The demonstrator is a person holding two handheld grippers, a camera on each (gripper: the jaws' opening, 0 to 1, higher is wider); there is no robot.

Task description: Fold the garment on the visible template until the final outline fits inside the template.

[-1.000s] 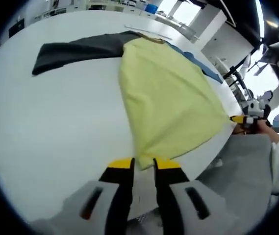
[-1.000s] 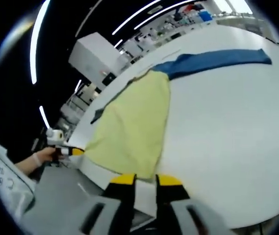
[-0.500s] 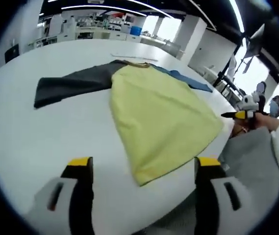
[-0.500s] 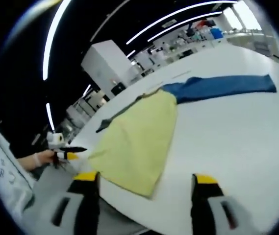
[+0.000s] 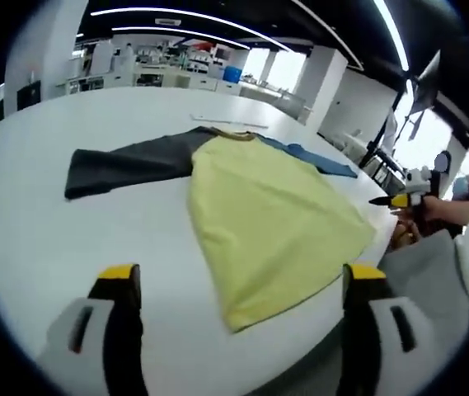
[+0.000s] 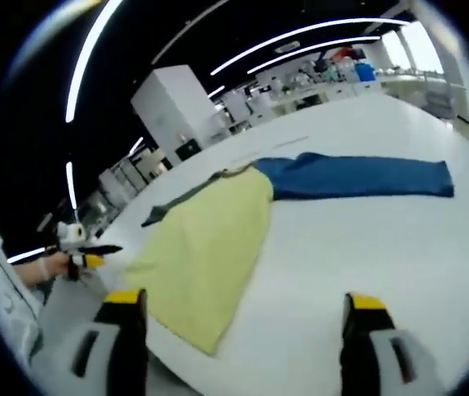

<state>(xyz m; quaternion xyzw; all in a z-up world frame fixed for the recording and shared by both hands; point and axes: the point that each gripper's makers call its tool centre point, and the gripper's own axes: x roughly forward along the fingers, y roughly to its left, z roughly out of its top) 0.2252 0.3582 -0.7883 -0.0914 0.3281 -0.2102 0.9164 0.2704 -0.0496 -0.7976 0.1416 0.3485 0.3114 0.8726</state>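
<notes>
**Shirt spread flat, both grippers let go**

White and round, the table (image 5: 69,247) sits in a big open lab with strip lights overhead and benches along the far wall. On it lies the long-sleeved shirt: its yellow body (image 5: 267,223) fans out toward me, with the hem reaching the near edge of the table. One sleeve is dark grey (image 5: 127,163) and runs out flat to one side; the other sleeve is blue (image 6: 358,177) and runs out flat to the opposite side. I can't make out any template outline on the table.

My left gripper (image 5: 238,285) has its jaws spread wide with nothing between them, raised above the hem. My right gripper (image 6: 242,309) is likewise wide apart and empty, near the other hem corner; I can see it in the left gripper view too, out past the table edge.

As I judge it, no fold has been made, so the sleeves come next. The risks: the hem is so near the edge that a careless tug could drag cloth off the table, and pinching both layers of the body instead of a sleeve would bunch the shirt and skew the fold.
</notes>
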